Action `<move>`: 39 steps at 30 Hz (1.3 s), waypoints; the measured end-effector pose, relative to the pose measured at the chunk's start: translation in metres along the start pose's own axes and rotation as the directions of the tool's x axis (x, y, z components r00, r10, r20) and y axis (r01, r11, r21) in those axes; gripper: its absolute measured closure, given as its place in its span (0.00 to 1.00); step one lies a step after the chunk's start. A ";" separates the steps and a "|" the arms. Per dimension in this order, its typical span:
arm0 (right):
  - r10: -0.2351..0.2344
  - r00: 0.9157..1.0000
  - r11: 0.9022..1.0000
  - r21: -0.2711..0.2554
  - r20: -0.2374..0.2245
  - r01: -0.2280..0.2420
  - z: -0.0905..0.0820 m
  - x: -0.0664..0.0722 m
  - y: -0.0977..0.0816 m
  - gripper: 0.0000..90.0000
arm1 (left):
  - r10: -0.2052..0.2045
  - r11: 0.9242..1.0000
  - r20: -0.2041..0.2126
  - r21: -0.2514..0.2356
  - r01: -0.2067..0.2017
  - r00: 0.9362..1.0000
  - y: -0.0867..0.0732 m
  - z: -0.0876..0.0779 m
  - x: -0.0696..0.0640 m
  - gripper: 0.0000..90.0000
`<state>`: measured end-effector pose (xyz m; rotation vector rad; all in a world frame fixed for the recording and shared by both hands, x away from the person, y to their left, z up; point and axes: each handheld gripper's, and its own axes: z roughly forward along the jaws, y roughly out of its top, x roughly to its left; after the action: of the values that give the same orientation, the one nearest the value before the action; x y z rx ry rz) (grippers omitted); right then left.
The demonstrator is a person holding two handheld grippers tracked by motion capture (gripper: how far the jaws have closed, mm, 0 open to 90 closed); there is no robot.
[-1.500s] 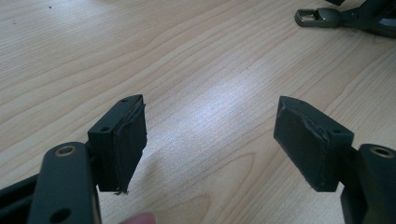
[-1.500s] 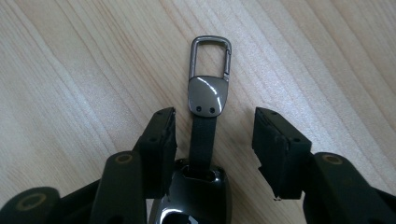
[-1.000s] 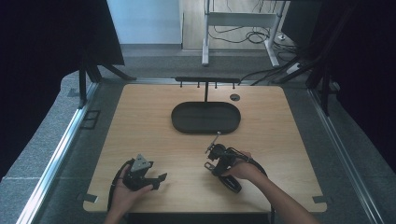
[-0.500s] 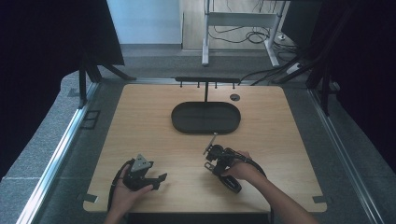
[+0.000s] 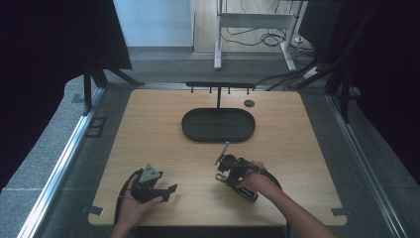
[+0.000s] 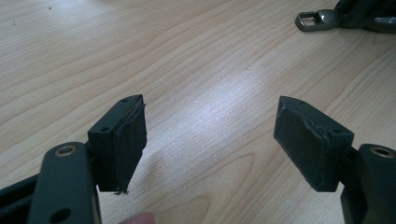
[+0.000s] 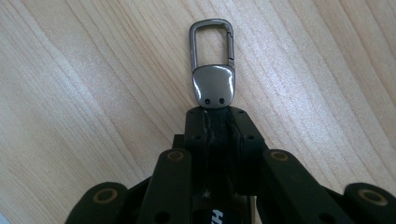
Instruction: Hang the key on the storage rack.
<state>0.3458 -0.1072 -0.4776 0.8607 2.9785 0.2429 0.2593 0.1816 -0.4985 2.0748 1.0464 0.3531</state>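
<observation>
A grey metal carabiner clip [image 7: 212,70] lies on the wooden table [image 5: 148,129], its loop pointing away from my right gripper [image 7: 215,116]. That gripper's jaws have just been closing and now stand shut on the clip's tail end behind the riveted plate. In the high view the clip [image 5: 224,150] points toward the black oval tray [image 5: 218,125], with the right gripper [image 5: 225,163] just behind it. My left gripper [image 6: 210,135] rests low over bare wood at the front left, open with nothing between its pads [image 6: 126,135]. The left gripper view catches the clip [image 6: 313,19] at its top right.
Behind the tray stands a thin black rack [image 5: 218,85] with several pegs on a post. A small round dark disc [image 5: 249,103] sits at the back right of the table. Dark curtains and cables lie beyond the table edges.
The right gripper's jaws have drawn together on the clip's tail. Both hands have kept their places.
</observation>
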 end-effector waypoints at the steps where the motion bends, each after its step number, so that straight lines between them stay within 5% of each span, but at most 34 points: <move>1: 0.000 1.000 1.000 0.000 0.000 0.000 0.000 0.000 0.000 0.88 | 0.000 1.000 0.000 0.000 0.000 1.000 0.000 0.000 0.000 0.29; 29: 0.015 1.000 0.998 -0.059 -0.005 -0.016 -0.002 -0.003 -0.009 0.89 | 0.001 1.000 0.001 0.004 -0.001 1.000 0.000 0.001 0.000 0.29; 37: 0.069 0.998 0.984 -0.163 0.003 -0.068 -0.016 -0.012 -0.023 0.90 | 0.003 1.000 0.001 0.007 -0.003 1.000 0.000 0.002 -0.001 0.29; 39: 0.092 0.996 0.972 -0.217 -0.001 -0.090 -0.022 -0.017 -0.031 0.90 | 0.004 1.000 0.002 0.008 -0.004 1.000 0.000 0.003 -0.002 0.29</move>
<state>0.3419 -0.1449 -0.4613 0.9682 2.8369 0.5540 0.2595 0.1791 -0.5001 2.0842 1.0434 0.3491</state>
